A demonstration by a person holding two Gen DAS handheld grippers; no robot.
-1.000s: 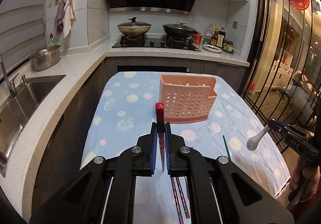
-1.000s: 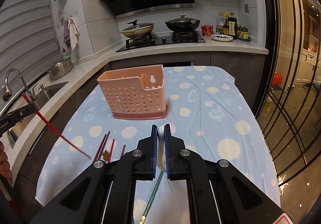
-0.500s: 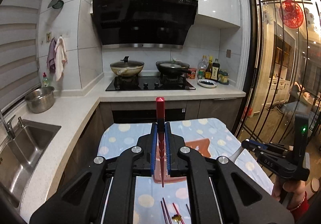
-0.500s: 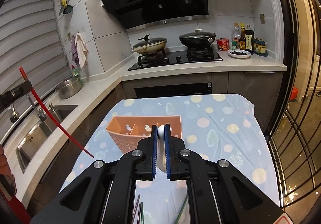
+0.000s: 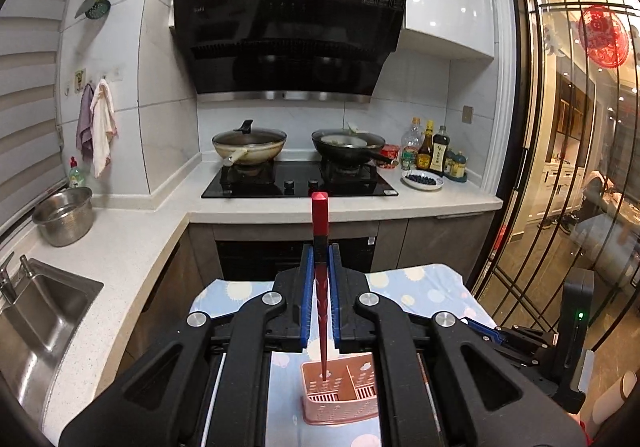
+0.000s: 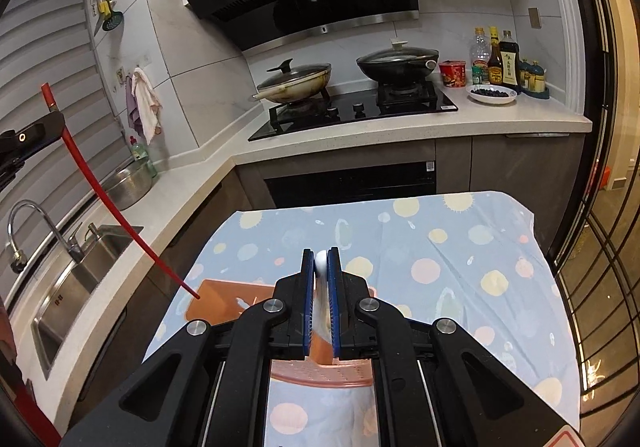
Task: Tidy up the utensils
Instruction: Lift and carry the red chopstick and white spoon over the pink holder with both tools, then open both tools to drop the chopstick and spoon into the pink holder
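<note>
My left gripper (image 5: 321, 267) is clamped on 1 red chopstick (image 5: 320, 231); my right gripper (image 6: 320, 267) is clamped on a white spoon (image 6: 321, 259). Below both, the pink utensil basket (image 5: 340, 403) on the dotted tablecloth (image 6: 460, 247) shows 2 compartments, and the chopstick's tip hangs over the left one.

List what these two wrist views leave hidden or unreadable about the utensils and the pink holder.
- White utensil in the right hand-held gripper: only its rounded end and a strip show between the fingers, so its type is unclear.
- Pink holder: partly covered by gripper bodies in both views; contents hidden.
- Red chopstick tip: left wrist view cannot settle whether it is inside the holder or above it.
</note>
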